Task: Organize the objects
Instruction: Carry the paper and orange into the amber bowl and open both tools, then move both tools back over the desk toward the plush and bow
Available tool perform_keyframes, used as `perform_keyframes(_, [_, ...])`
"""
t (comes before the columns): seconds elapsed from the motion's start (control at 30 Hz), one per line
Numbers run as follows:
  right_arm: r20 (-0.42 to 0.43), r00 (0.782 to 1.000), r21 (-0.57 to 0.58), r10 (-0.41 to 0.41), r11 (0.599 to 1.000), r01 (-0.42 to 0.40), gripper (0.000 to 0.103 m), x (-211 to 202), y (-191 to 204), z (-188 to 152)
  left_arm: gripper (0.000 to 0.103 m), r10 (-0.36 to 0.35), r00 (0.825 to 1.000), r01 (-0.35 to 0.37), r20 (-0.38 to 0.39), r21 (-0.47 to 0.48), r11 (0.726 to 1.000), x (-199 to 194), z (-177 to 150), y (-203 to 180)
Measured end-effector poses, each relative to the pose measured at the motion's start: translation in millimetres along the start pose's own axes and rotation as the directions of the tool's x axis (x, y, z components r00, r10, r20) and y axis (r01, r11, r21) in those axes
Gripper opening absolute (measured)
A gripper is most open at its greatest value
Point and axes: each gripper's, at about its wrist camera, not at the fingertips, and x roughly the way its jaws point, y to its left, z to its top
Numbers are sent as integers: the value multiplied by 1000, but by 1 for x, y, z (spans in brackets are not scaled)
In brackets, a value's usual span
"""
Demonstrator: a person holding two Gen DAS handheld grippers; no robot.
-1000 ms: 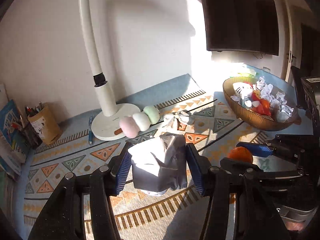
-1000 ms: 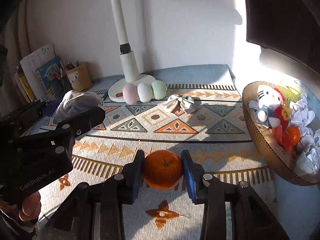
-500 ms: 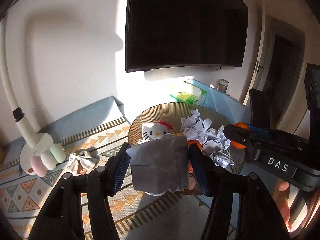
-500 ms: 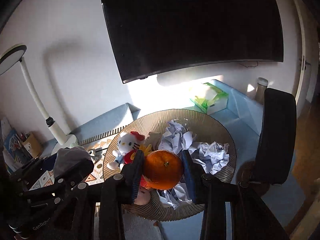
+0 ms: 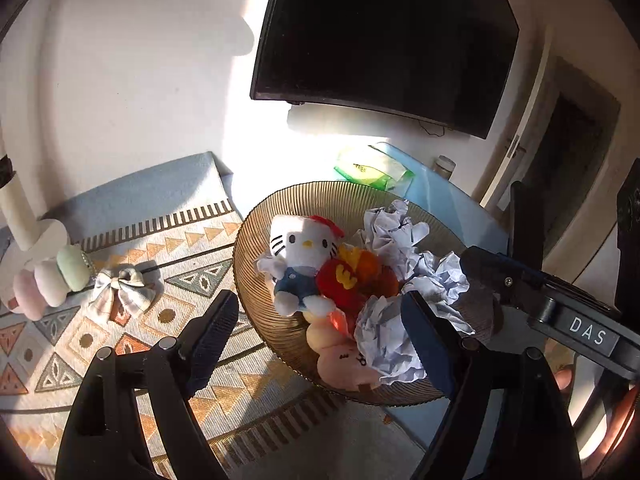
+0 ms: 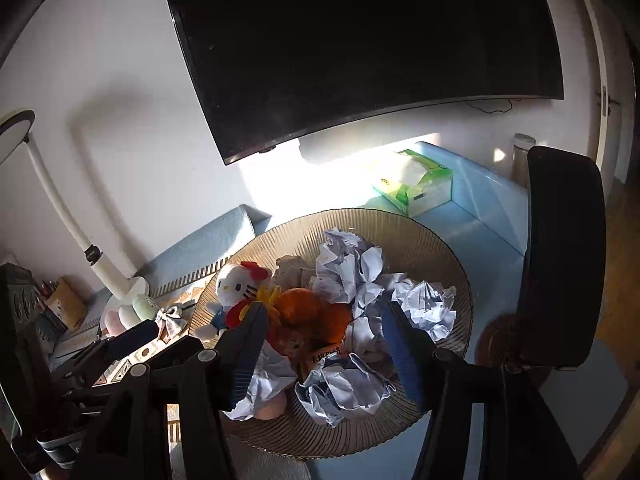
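Note:
A ribbed brown bowl [image 5: 256, 240] [image 6: 436, 240] holds a white cat plush [image 5: 302, 248] [image 6: 236, 284], red and orange toys, an orange [image 6: 308, 312] and several crumpled paper balls [image 5: 392, 344] [image 6: 352, 392]. My left gripper [image 5: 320, 340] is open and empty, over the bowl's near rim. My right gripper [image 6: 324, 348] is open and empty above the bowl's middle, with the orange lying just beyond its jaws. The right gripper also shows in the left wrist view [image 5: 504, 276] at the bowl's right side.
A patterned mat [image 5: 100, 320] lies left of the bowl, with a checked bow [image 5: 120, 288], three pastel balls [image 5: 52, 280] and a white lamp base [image 6: 128, 292] on it. A green tissue box [image 6: 416, 184] stands behind the bowl. A dark screen hangs above.
Both grippers opened over the bowl. The left let go of the grey crumpled wad and the right let go of the orange, which now lies in the bowl.

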Motion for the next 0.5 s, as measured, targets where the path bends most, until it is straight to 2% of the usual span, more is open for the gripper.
perform_keyframes(0.1, [23,1000,-59,21,998,-20,58,-12,26,-7,82,145,989,-145,25,-12,989,-22,-11,11])
perform_keyframes(0.13, [24,999,-88,30,996,-28,58,-15,38,-11,82,201,979,-200,34,-14,980,-30,-14,16])
perform_keyframes(0.2, [18,997,-126,69,990,-66,58,-19,60,-19,82,265,962,-264,58,-29,964,-49,-21,26])
perform_keyframes(0.3, [-1,991,-165,133,977,-132,58,-23,92,-30,82,378,922,-373,83,-67,925,-75,-32,43])
perform_keyframes(0.37, [-10,988,-190,152,970,-151,58,-23,112,-38,82,434,896,-428,89,-84,900,-89,-41,53])
perform_keyframes(0.5, [-41,986,-235,164,957,-169,58,-15,146,-55,82,487,869,-478,81,-113,871,-108,-58,76])
